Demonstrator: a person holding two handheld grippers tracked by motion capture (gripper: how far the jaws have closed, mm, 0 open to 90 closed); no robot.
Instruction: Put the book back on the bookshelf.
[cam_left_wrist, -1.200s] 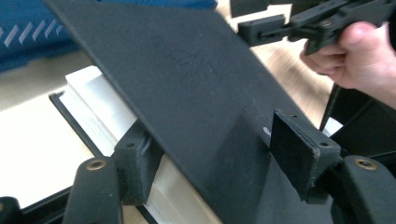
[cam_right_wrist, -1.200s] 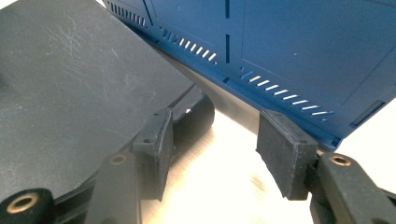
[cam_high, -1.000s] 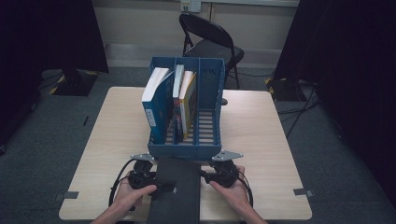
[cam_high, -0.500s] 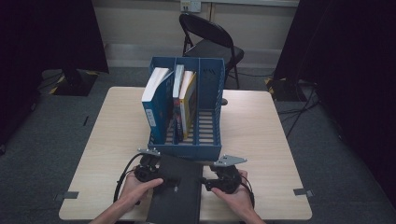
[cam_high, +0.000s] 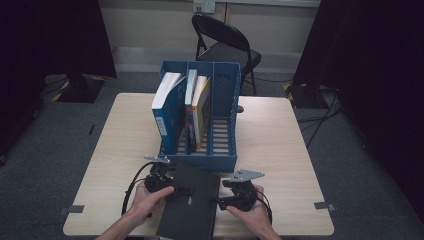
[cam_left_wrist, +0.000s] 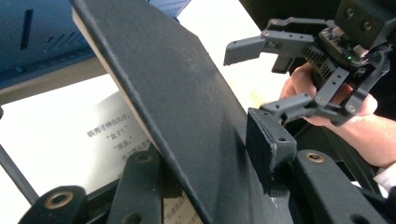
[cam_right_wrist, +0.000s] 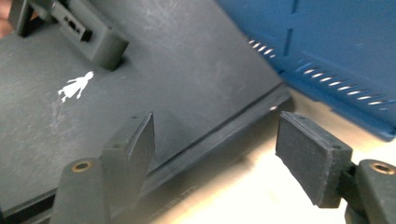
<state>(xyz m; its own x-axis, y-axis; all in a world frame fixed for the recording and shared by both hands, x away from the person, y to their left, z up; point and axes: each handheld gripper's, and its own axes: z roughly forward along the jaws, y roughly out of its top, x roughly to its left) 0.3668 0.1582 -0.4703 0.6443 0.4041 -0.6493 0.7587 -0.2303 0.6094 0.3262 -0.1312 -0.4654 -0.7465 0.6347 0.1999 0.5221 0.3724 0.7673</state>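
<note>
At 6 o'clock on the worktop (cam_high: 280, 135), just in front of the blue file rack (cam_high: 222, 125), lies a black book (cam_high: 192, 207). Left gripper (cam_high: 186, 190) w/ jaws just closing, clamped on the book's cover; left gripper view shows what the high view can't: cover lifted, printed page beneath, pad pressed on it. Right gripper (cam_high: 215, 201), jaws just opening, spread wide at the book's right edge; right gripper view shows them gripping nothing, plus a small white figure (cam_right_wrist: 74, 87) on the cover. Rack holds 3 books (cam_high: 172, 107). Folding chair (cam_high: 225, 45) at 12 o'clock, grey carpet, dark curtains.
</note>
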